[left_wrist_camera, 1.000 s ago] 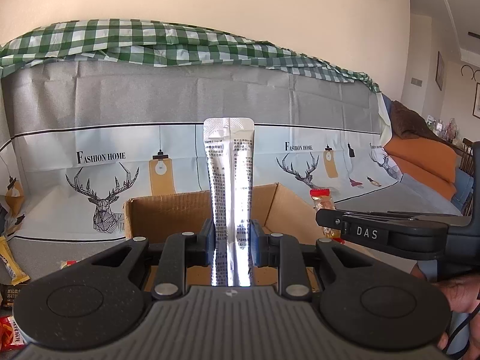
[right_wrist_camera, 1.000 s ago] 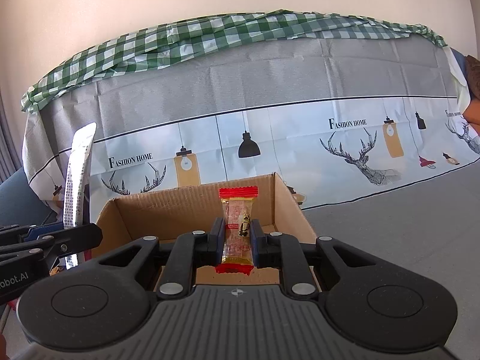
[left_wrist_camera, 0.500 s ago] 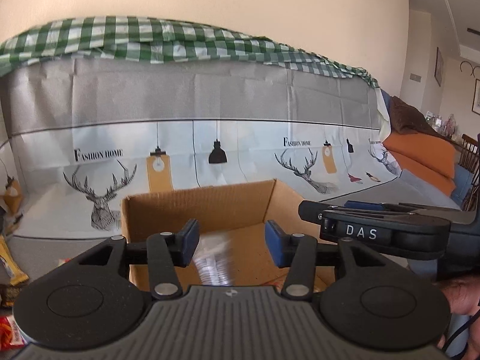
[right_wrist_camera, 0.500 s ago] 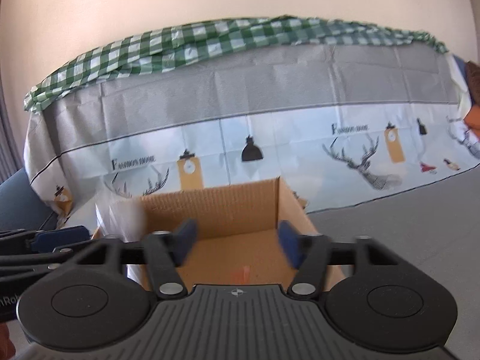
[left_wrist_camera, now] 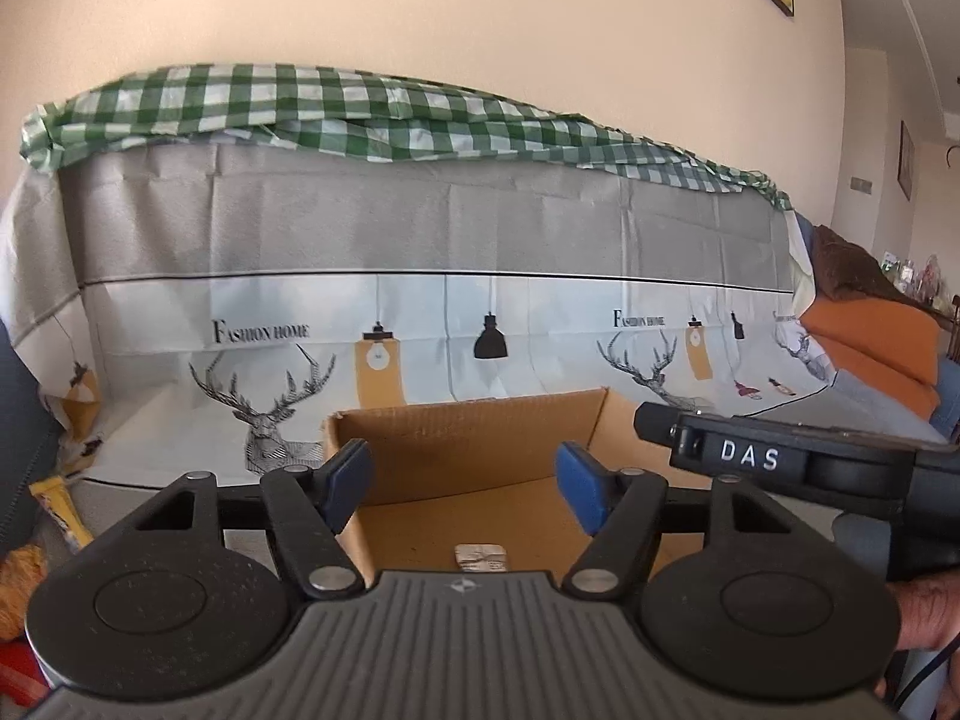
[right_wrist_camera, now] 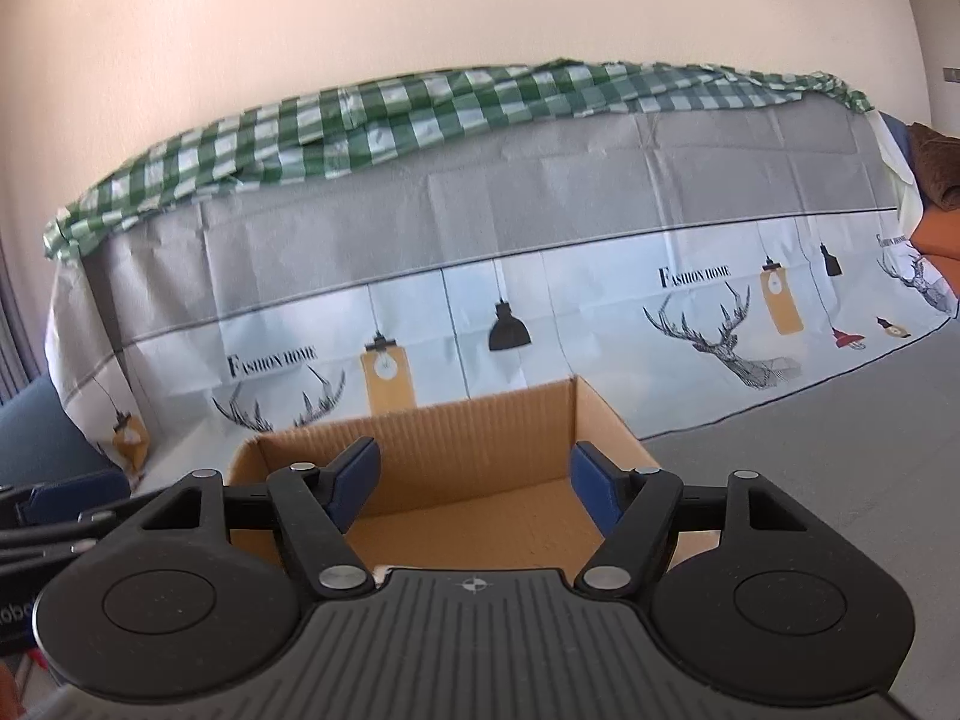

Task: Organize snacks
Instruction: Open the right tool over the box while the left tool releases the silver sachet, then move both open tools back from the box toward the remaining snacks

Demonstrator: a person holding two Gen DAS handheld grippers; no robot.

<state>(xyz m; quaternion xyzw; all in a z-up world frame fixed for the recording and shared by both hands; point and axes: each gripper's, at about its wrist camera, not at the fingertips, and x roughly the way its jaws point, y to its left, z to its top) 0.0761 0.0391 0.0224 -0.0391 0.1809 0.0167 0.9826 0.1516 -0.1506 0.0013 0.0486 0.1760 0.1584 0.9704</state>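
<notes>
Both grippers point slightly downward over the near edge of an open cardboard box, side by side. The left gripper has its 2 blue pads spread apart and widening, with nothing between them; a silver snack packet lies on the box floor just beyond its body. The right gripper is likewise parted and opening, nothing between its jaws, aimed into the same box. In the left view it shows at the right, with a hand beneath it. Loose snacks lie far left.
</notes>
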